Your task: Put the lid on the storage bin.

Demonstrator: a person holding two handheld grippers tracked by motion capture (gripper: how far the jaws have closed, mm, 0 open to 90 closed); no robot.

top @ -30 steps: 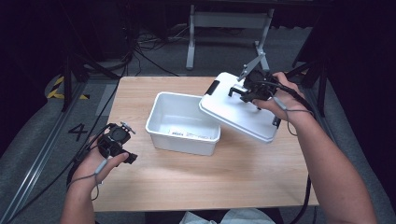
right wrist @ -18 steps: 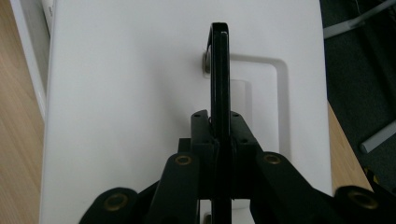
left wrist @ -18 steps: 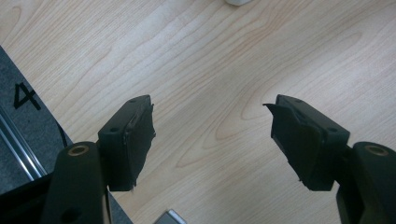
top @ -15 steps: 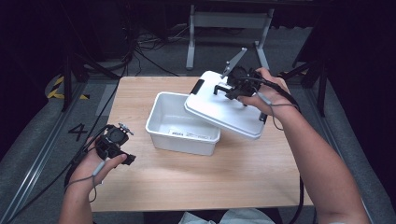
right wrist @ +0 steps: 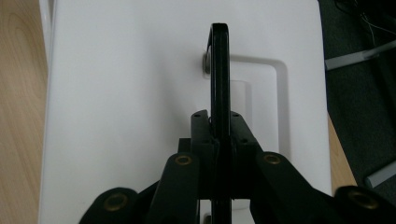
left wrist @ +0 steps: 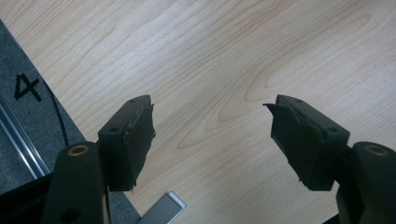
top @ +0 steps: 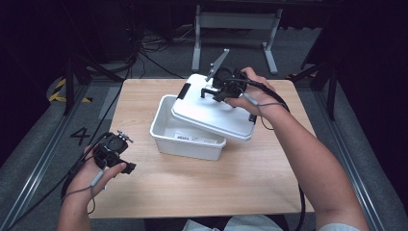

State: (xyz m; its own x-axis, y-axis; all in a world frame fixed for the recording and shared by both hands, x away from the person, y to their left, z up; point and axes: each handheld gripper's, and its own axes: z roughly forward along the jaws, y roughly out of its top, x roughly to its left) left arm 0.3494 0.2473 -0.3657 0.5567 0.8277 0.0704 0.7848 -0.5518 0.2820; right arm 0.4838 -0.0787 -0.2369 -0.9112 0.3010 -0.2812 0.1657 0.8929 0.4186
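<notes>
right gripper holds lid tilted over the open bin.

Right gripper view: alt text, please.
The right claw is shut on the black handle of a white lid, seen from above. Light wooden table shows at the left edge and dark floor at the right.

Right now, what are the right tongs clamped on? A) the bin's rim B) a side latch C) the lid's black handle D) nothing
C: in the right gripper view the right tongs are shut on the black handle standing up from the white lid.
</notes>
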